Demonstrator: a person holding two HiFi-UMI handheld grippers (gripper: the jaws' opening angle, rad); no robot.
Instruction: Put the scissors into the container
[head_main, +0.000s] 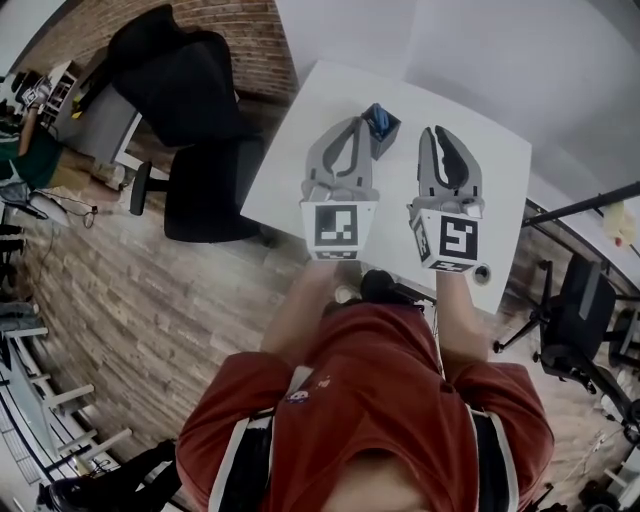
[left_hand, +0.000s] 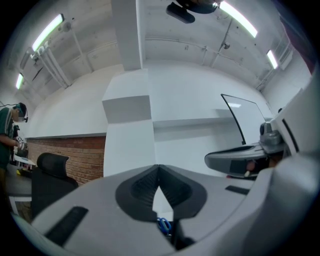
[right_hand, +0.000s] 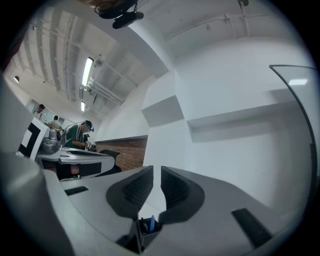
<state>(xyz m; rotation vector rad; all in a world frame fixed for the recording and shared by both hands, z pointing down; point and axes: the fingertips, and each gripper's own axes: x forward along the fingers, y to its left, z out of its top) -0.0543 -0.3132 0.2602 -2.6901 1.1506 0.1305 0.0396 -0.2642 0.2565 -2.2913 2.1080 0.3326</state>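
White table (head_main: 480, 150) runs from the person's lap toward the far wall, and both tongs are held above it, pointing away from the body; a person in a red shirt (head_main: 370, 400) holds them. A small dark container (head_main: 385, 138) stands on the far part of the table, between the two sets of tips and just right of the left one; the scissors (head_main: 377, 118) are already inside it, standing with their blue handles up. The left gripper (head_main: 358, 122) is closed, its tips meeting in the left gripper view with nothing caught between them; the blue handles show below and beyond its jaws. The right gripper (head_main: 438, 132) has its jaws drawn near each other with a narrow gap left, and that gap is empty; in the right gripper view the container sits low beyond it, a blue handle poking from its rim. Neither gripper touches the container or the scissors. A black office chair (head_main: 200, 190) stands on the brick-patterned floor to the left of the table.
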